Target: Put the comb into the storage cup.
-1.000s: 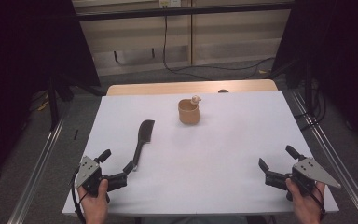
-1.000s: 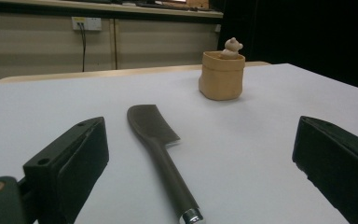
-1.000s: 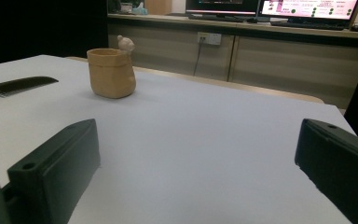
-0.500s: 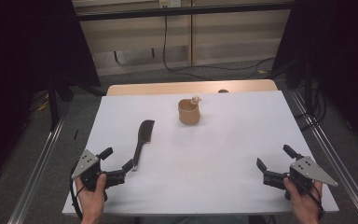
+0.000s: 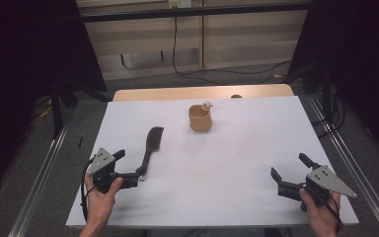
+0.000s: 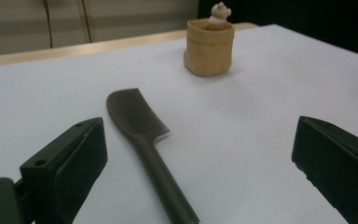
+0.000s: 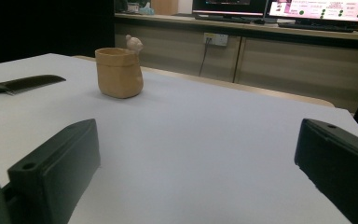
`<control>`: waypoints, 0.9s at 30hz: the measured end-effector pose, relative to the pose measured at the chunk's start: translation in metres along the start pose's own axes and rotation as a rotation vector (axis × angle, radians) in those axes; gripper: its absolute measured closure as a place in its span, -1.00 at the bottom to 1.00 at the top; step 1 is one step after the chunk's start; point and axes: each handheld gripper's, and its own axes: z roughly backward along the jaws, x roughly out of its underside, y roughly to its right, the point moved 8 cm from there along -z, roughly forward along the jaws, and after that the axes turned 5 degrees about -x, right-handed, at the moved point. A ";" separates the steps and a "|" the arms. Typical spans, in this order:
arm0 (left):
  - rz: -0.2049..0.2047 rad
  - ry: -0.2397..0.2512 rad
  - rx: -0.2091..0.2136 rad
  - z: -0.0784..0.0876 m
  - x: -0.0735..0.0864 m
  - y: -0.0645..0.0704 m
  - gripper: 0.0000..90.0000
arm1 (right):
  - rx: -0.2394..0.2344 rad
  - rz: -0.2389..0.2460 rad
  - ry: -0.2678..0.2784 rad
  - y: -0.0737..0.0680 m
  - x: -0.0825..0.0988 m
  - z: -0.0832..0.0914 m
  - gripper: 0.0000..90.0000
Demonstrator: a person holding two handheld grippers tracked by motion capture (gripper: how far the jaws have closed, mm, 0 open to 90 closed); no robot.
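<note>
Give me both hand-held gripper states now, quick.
Left hand-held gripper: open, jaws either side of the black comb's handle, not gripping.
Right hand-held gripper: open, holding nothing.

Knife [image 5: 151, 146] on table [image 5: 237, 163], left of centre; cup [image 5: 200, 118] behind, right of it; left hand-held gripper [image 5: 131, 167] at knife handle.
</note>
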 end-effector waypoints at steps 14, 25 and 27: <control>-0.018 -0.146 0.035 -0.026 -0.013 -0.004 -0.91 | -0.007 0.001 -0.008 -0.001 0.001 0.000 -1.00; 0.046 -0.241 0.018 -0.042 -0.013 -0.018 -0.89 | -0.007 -0.002 -0.002 0.000 0.000 0.001 -1.00; 0.032 -0.256 0.019 -0.044 -0.013 -0.020 -0.89 | -0.006 -0.003 -0.002 0.001 0.001 0.001 -1.00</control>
